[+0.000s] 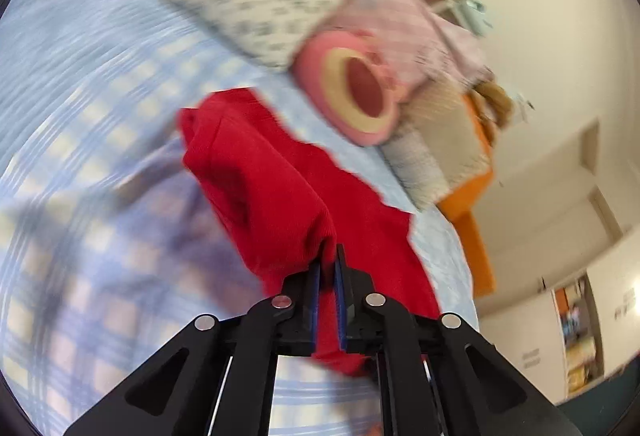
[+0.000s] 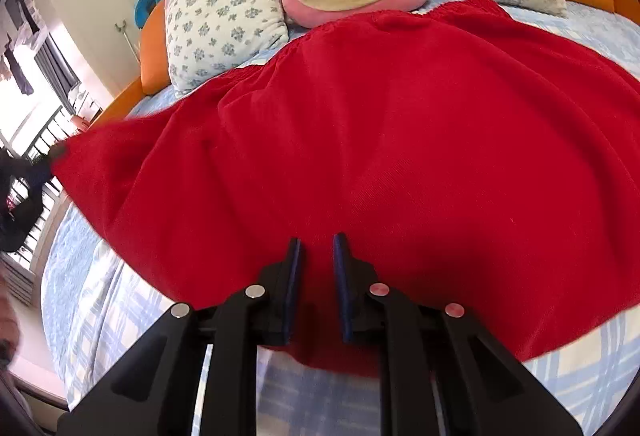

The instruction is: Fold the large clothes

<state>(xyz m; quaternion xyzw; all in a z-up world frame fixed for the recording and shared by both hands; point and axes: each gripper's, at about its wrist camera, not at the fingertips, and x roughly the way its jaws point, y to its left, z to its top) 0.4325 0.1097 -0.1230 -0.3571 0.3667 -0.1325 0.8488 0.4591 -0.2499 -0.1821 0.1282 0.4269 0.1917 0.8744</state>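
The left gripper [image 1: 328, 256] is clamped on the red cloth [image 2: 380, 140]; the right gripper [image 2: 316, 248] is parted over its hem, which should be pinched and kept taut.

Left gripper [image 1: 329, 256]: black two-finger tool with blue pads, jaws nearly together, pinching a fold of the red garment [image 1: 280, 180] between the pads.
Left gripper pose: fingers point forward and slightly down, the view tilted hard to one side; the frame is blurred.
Left gripper from the right wrist view: a dark shape [image 2: 56, 156] at the far left corner of the cloth, its jaws too small to read.
Right gripper [image 2: 317, 248]: same black build, blue pads parted with a clear gap, held just over the near part of the cloth; contact cannot be told.
Right gripper pose: level, aimed straight ahead.
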